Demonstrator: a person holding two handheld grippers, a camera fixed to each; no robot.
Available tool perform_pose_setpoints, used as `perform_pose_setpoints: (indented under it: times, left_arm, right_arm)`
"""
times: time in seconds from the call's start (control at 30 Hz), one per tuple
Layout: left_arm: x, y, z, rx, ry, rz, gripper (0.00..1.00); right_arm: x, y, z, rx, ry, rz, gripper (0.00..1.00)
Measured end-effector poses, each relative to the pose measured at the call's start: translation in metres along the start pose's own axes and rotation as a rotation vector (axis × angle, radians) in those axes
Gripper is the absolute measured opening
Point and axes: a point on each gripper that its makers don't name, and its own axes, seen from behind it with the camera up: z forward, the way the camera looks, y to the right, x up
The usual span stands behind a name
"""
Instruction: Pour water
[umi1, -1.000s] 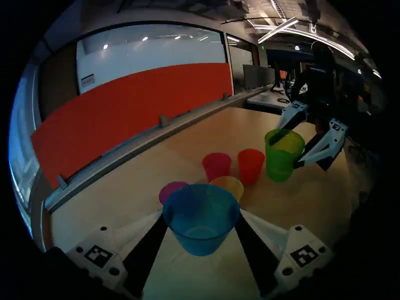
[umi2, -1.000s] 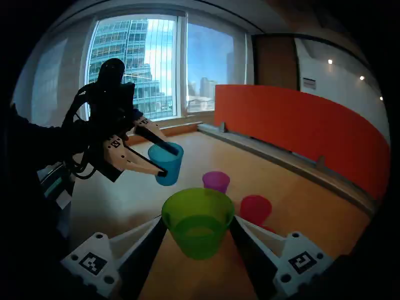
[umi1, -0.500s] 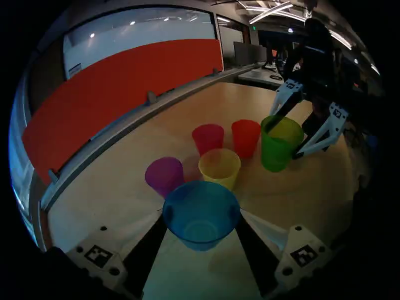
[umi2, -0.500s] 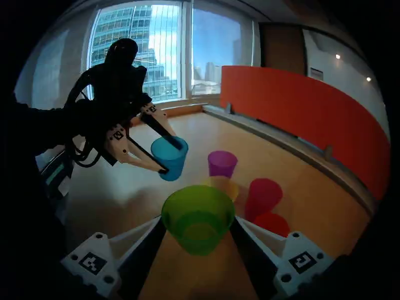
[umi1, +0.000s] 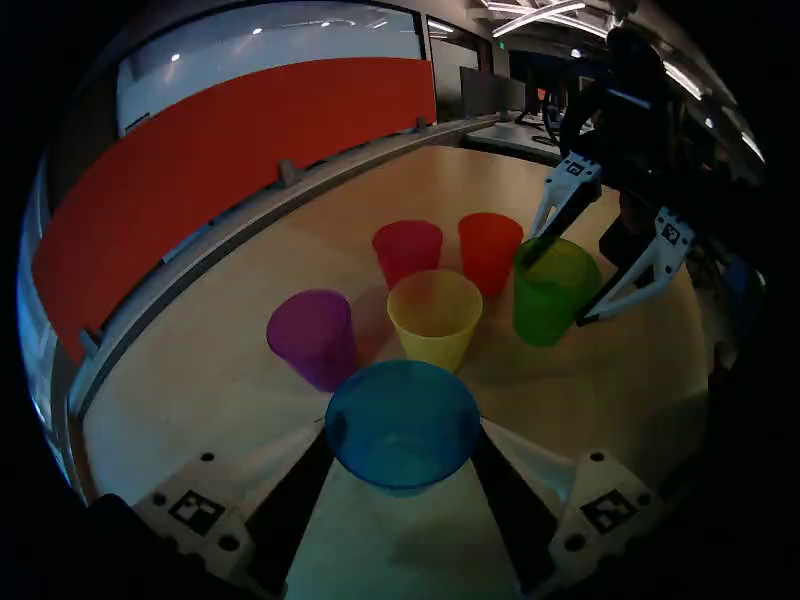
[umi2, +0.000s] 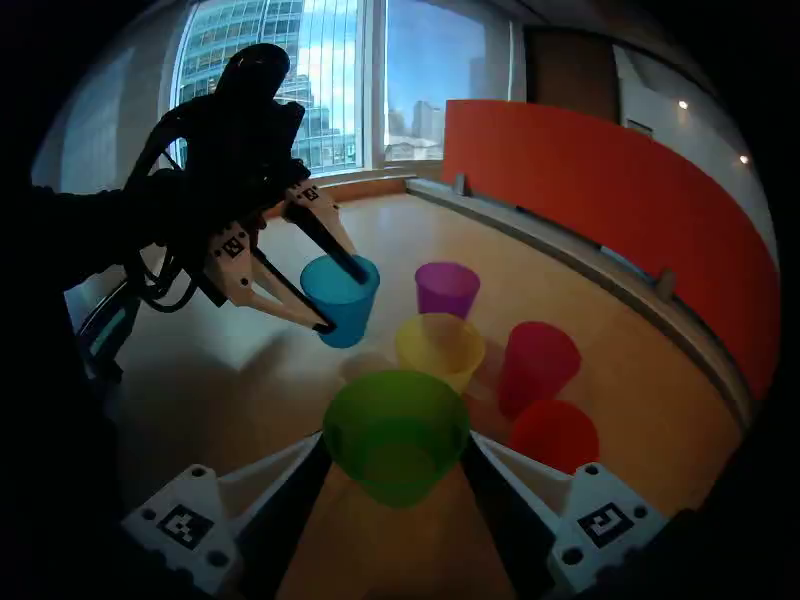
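My left gripper (umi1: 402, 450) is shut on a blue cup (umi1: 402, 425) held above the wooden table (umi1: 250, 400); the right gripper view shows the same blue cup (umi2: 341, 297) in that gripper (umi2: 338, 295). A green cup (umi2: 396, 433) sits clamped in my right gripper (umi2: 396, 455), which the left gripper view shows at the right as the green cup (umi1: 551, 289) held in that gripper (umi1: 560, 285). Both cups are upright and hold a little water. On the table between them stand a yellow cup (umi1: 434, 318), a purple cup (umi1: 312, 337), a pink cup (umi1: 407, 251) and a red-orange cup (umi1: 489, 250).
An orange partition (umi1: 200, 150) with a metal rail runs along the table's far side. Large windows (umi2: 300, 90) lie behind the person's arm (umi2: 90, 250). Bare table surface lies around the cluster of cups.
Both grippers have risen and tipped downward with their cups, so the cups on the table show more from above and lower in the frame. The yellow and red-orange cups have come fully into sight.
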Motion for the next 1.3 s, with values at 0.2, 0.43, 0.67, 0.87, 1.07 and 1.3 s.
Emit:
perform_pose_setpoints:
  times: [0.2, 0.43, 0.67, 0.87, 1.07, 1.3]
  left_arm:
    - [-0.008, -0.001, 0.006, -0.006, -0.010, -0.005, 0.88]
    - [-0.012, 0.001, 0.010, -0.018, -0.011, -0.022, 0.88]
    - [-0.019, 0.004, 0.015, -0.027, -0.015, -0.039, 0.88]
    - [-0.023, 0.005, 0.015, -0.033, -0.019, -0.045, 0.88]
    - [-0.027, 0.005, 0.015, -0.037, -0.028, -0.044, 0.88]
    - [-0.030, 0.006, 0.016, -0.038, -0.035, -0.031, 0.88]
  right_arm:
    - [-0.006, -0.001, 0.006, 0.007, -0.020, -0.003, 0.91]
    - [-0.011, 0.001, 0.011, 0.004, -0.031, -0.002, 0.91]
    - [-0.016, 0.002, 0.014, 0.002, -0.038, 0.007, 0.91]
    - [-0.020, 0.003, 0.017, 0.000, -0.045, 0.012, 0.91]
    - [-0.022, 0.003, 0.019, -0.002, -0.048, 0.015, 0.91]
    - [-0.024, 0.004, 0.020, -0.001, -0.046, 0.028, 0.91]
